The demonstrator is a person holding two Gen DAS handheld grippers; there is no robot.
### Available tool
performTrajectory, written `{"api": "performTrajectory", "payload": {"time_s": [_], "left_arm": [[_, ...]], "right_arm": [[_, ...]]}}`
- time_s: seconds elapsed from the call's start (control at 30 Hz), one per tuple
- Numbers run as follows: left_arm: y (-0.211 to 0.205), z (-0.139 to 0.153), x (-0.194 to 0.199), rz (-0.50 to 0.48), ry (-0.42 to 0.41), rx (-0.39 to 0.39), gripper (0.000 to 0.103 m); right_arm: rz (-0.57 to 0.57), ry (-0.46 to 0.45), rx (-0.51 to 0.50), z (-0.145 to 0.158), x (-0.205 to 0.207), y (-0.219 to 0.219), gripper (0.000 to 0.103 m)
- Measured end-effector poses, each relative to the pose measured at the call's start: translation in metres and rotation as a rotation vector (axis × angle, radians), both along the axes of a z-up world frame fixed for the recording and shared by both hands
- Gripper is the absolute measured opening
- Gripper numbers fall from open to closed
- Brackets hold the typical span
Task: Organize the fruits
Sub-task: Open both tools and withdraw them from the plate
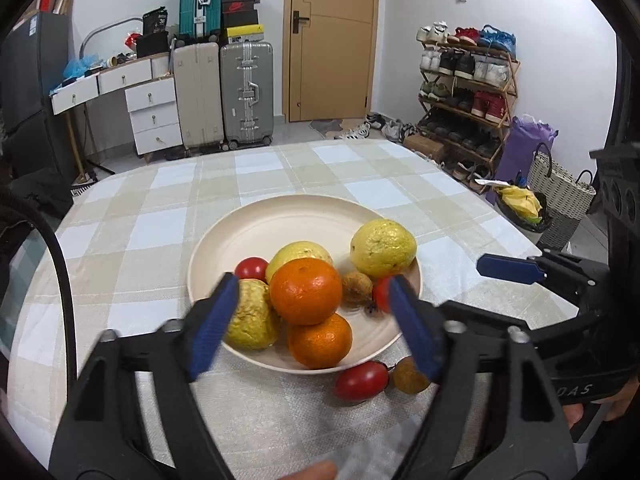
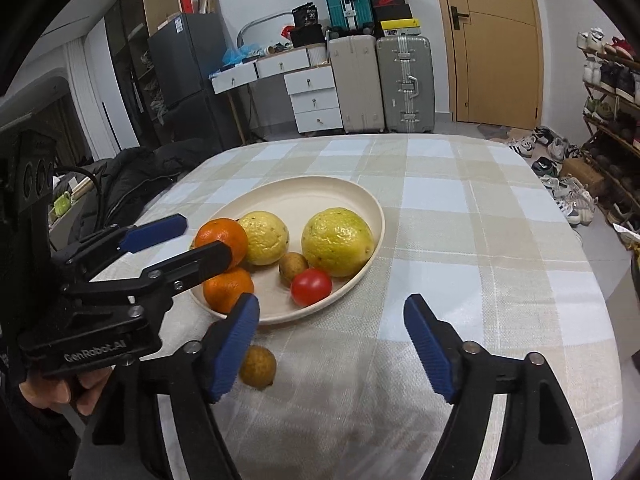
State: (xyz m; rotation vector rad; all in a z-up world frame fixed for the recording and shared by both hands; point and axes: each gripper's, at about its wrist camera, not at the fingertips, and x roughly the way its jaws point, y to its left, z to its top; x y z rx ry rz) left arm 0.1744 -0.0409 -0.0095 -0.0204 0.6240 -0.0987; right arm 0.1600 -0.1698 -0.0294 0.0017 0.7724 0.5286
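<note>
So, left gripper point(image 1: 310, 322) angled down over plate point(image 1: 224, 240), jaws spread, nothing gripped | right gripper point(image 2: 330, 346) tilted down over tablecloth point(image 2: 480, 240), jaws spread, empty

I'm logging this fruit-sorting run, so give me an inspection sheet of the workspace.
Surface: checked tablecloth over the table.
Job's things: cream plate holding oranges, yellow fruits, tomatoes; one tomato and a brown fruit lie off the plate.
Clutter: nothing seen.
Grippers: left gripper open over the plate; right gripper open, empty.
Cables: black cable.
Surroundings: suitcases, shoe rack, door.
</note>
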Motion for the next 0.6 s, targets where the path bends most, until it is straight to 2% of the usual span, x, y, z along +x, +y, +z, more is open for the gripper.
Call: {"api": "performTrajectory", "payload": {"time_s": [0.03, 0.13, 0.27, 0.6], "left_arm": [[0.002, 0.002, -0.004, 0.008, -0.012, 0.001, 0.088], [0.009, 0.007, -0.017, 0.022, -0.029, 0.003, 0.102], [0.019, 0.011, -0.036, 0.041, -0.041, 0.002, 0.102], [0.031, 0.005, -0.071, 0.076, -0.031, 0.024, 0.102]], "right_arm": [[-0.003, 0.000, 0.002, 0.001, -0.002, -0.001, 0.088], [-0.014, -0.016, -0.009, 0.002, -0.008, -0.004, 0.096], [-0.016, -0.013, -0.010, 0.002, -0.014, -0.005, 0.103], [0.011, -0.035, -0.022, 0.004, -0.029, 0.000, 0.103]]}}
